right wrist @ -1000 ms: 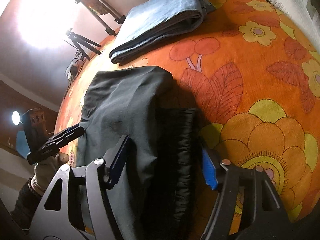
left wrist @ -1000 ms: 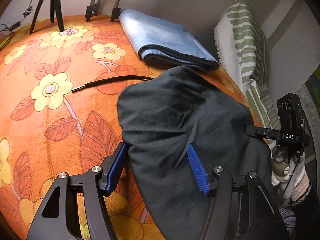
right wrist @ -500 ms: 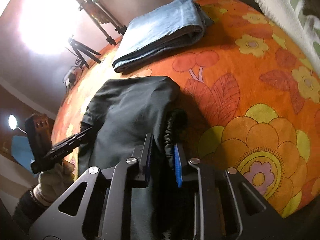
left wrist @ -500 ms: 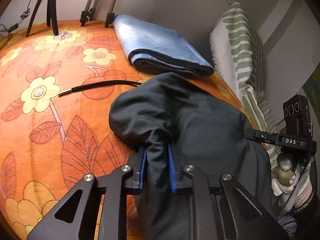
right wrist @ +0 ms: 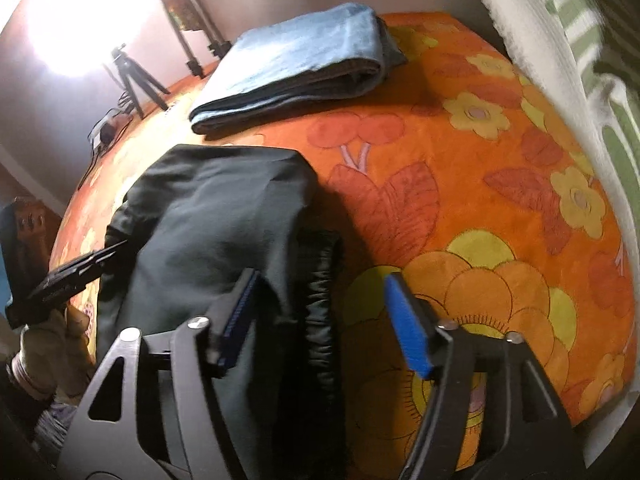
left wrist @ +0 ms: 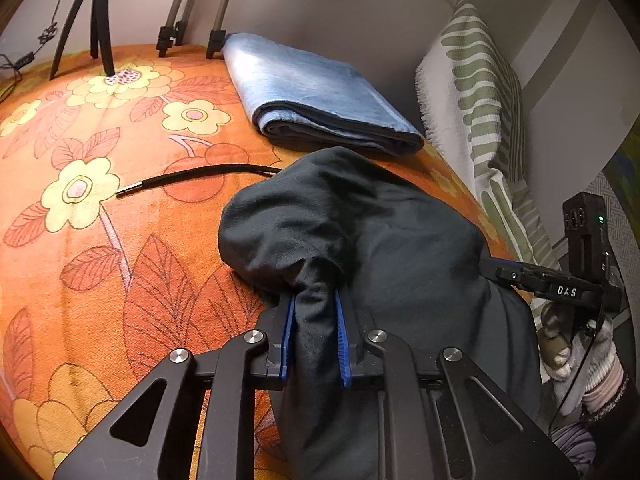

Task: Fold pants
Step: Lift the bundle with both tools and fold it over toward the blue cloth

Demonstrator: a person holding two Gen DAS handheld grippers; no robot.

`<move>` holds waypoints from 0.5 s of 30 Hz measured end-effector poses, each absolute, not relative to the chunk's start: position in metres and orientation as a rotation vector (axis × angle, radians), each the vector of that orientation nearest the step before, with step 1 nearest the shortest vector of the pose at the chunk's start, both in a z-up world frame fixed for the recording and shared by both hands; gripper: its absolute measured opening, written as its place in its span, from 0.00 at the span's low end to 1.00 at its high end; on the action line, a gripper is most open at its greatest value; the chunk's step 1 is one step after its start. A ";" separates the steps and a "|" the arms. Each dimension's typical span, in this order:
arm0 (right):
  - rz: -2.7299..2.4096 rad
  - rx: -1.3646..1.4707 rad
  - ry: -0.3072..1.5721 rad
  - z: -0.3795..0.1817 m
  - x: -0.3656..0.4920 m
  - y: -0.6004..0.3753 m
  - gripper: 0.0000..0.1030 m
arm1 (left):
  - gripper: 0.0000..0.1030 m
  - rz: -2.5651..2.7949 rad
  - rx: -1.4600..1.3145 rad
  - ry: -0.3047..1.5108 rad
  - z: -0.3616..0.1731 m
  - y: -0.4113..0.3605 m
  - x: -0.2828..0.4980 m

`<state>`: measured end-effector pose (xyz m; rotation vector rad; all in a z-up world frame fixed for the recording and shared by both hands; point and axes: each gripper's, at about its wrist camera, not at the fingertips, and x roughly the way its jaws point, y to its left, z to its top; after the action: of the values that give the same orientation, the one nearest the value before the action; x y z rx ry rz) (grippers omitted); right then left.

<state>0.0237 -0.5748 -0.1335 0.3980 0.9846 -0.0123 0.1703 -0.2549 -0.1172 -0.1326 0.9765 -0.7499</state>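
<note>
Two tools work the dark pants (left wrist: 392,240), which lie bunched on the orange floral bedspread (left wrist: 120,240), near the folded blue jeans (left wrist: 316,92). My left tool (left wrist: 314,336) is pinched tight on a gathered fold. My right tool (right wrist: 320,320) is opening, the elastic waistband (right wrist: 320,300) loose between its pads. If I lift left alone, the half-made fold could drag askew.

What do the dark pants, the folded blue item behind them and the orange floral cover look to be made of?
Dark pants: soft matte knit, probably cotton jersey; it bunches limply where the left claw pinches it, and the gathered waistband looks elastic.
Folded blue item: likely denim, given the faded wash and thick, firm fold.
Orange floral cover: printed cloth with a fuzzy, low-pile look, possibly fleece or velour.
</note>
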 end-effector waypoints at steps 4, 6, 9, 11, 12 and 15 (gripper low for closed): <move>0.034 0.517 0.990 -0.143 0.025 -0.587 0.70 | 0.15 -0.752 -0.134 0.977 -0.117 -0.255 0.171; 0.046 0.519 0.988 -0.144 0.025 -0.587 0.67 | 0.15 -0.752 -0.134 0.976 -0.118 -0.254 0.171; 0.131 0.596 0.991 -0.149 0.027 -0.586 0.47 | 0.15 -0.751 -0.135 0.976 -0.117 -0.255 0.170; 0.147 0.620 0.988 -0.151 0.027 -0.585 0.47 | 0.15 -0.751 -0.137 0.977 -0.117 -0.254 0.170; 0.148 0.618 0.985 -0.151 0.027 -0.585 0.39 | 0.15 -0.752 -0.139 0.976 -0.117 -0.254 0.170; 0.139 0.607 0.952 -0.141 0.023 -0.580 0.23 | 0.13 -0.754 -0.154 0.962 -0.113 -0.254 0.169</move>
<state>0.0230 -0.5805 -0.1406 0.6068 0.9523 0.1386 0.1694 -0.2538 -0.1130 -0.1541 0.9618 -0.7541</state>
